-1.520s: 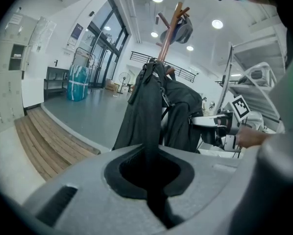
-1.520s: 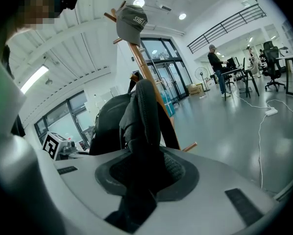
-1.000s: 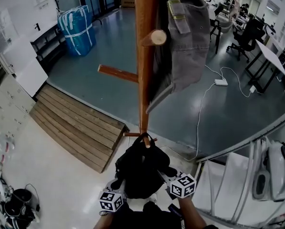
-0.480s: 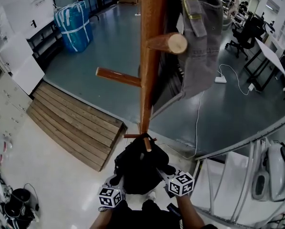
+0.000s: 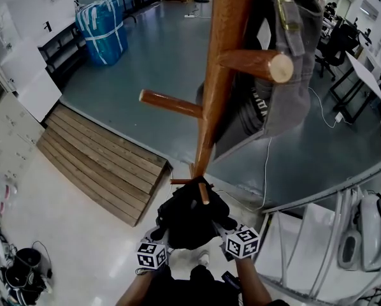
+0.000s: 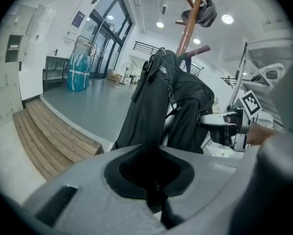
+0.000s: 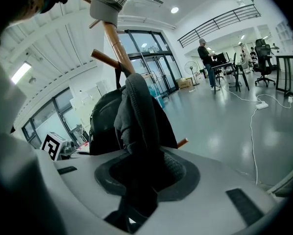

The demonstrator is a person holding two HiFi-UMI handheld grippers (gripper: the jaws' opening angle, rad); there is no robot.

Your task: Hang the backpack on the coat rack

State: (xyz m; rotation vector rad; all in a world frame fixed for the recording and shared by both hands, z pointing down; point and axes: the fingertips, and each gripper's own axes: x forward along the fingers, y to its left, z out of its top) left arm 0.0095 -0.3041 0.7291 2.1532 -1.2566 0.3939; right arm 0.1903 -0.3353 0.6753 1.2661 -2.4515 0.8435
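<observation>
The wooden coat rack (image 5: 206,126) rises up the middle of the head view with pegs (image 5: 248,62) sticking out. A grey cap (image 5: 292,56) hangs near its top. The black backpack (image 5: 190,218) hangs low at the pole's foot, between both grippers. A short low peg (image 5: 203,193) shows over its top; whether the handle sits on it I cannot tell. My left gripper (image 6: 152,177) is shut on a thin black strap of the backpack (image 6: 181,102). My right gripper (image 7: 136,180) is shut on a thick fold of the backpack (image 7: 136,116). The marker cubes (image 5: 152,255) (image 5: 243,242) flank the bag.
A wooden ramp (image 5: 101,164) lies left of the rack and a blue wrapped bundle (image 5: 101,34) stands far left. A metal railing (image 5: 318,203) and white appliances (image 5: 369,228) are at right. A white cable (image 5: 267,164) trails over the grey floor. Desks and chairs (image 5: 343,43) stand far right.
The rack's upper pegs and the grey cap loom larger and nearer in the head view. Both grippers and the backpack stay at the pole's foot, barely shifted.
</observation>
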